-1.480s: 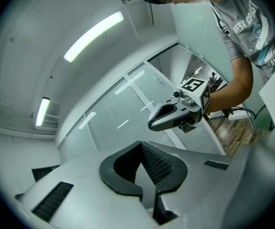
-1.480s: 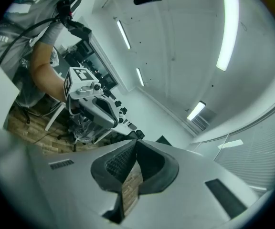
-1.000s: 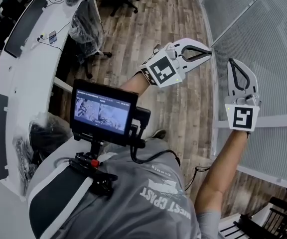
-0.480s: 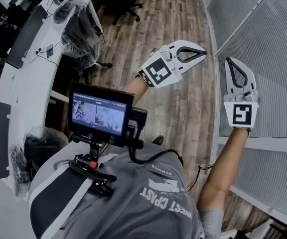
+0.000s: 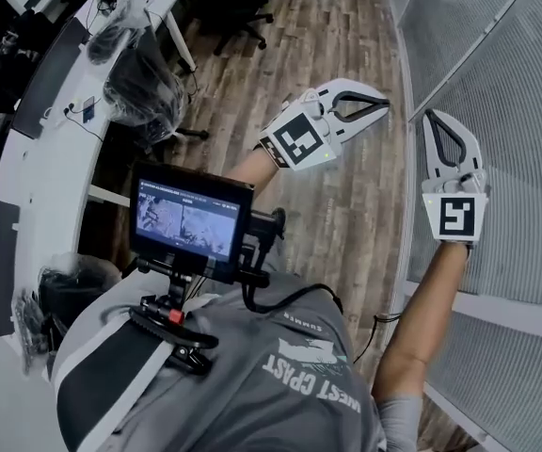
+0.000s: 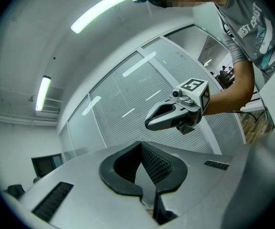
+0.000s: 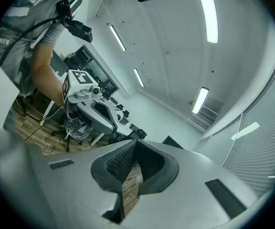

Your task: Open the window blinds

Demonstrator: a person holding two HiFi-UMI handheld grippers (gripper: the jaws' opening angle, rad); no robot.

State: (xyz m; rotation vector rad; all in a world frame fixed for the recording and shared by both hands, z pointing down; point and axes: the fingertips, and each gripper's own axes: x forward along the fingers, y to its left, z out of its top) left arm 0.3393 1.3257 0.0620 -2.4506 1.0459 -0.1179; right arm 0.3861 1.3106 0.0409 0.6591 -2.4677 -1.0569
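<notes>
Closed grey slatted blinds (image 5: 525, 111) fill the glazed wall on the right of the head view and show behind the glass (image 6: 128, 113) in the left gripper view. My left gripper (image 5: 382, 104) is held over the wooden floor, pointing toward the blinds, jaws shut and empty (image 6: 142, 147). To its right my right gripper (image 5: 434, 117) is raised just in front of the blinds, also shut with nothing in it (image 7: 136, 144). Each gripper view shows the other one: the right gripper (image 6: 175, 116) and the left gripper (image 7: 92, 111). Neither touches the blinds; no cord or wand is visible.
A monitor (image 5: 191, 219) sits on a chest mount. A long white desk (image 5: 36, 111) with screens runs along the left, with a plastic-covered chair (image 5: 139, 88) beside it. A white frame rail (image 5: 506, 314) crosses the glass wall below my right arm. Wooden floor (image 5: 346, 215) lies between.
The person has moved along the glass wall: the desk, chairs and frame rail slid down the head view. Both grippers kept their spacing and stayed shut.
</notes>
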